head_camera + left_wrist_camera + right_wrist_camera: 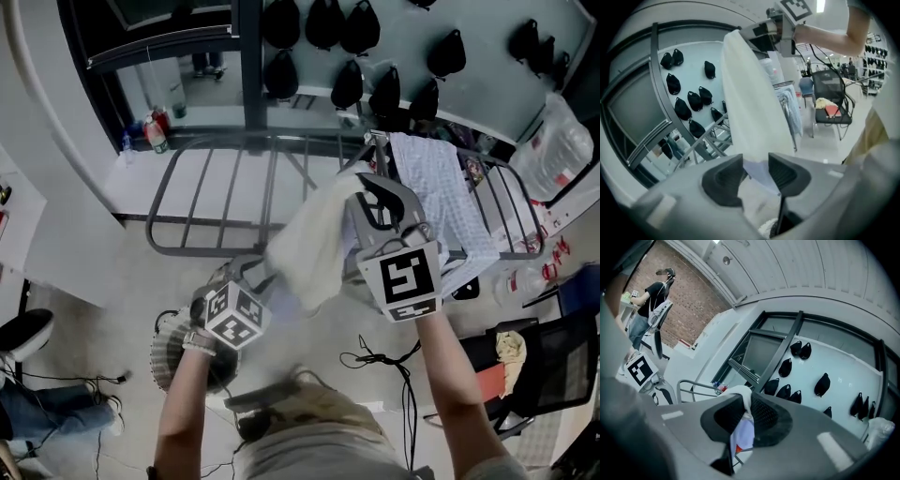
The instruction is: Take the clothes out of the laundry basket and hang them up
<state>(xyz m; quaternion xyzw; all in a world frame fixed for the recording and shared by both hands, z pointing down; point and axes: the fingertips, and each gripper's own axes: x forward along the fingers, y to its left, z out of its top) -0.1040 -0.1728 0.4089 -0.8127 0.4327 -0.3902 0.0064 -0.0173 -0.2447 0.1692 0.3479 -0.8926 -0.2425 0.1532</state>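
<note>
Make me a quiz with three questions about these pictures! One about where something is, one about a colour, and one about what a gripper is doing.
1. In the head view, where on the drying rack does the patterned garment hang?
A its right part
B its left part
C underneath it

2. What colour is the cloth being held up?
A red
B white
C black

3. What is the right gripper doing?
A open and empty
B shut on a rack bar
C shut on the cloth

Answers:
1 A, the garment drapes over the right bars.
2 B, it looks white in every view.
3 C, its pads pinch a fold of the cloth.
</note>
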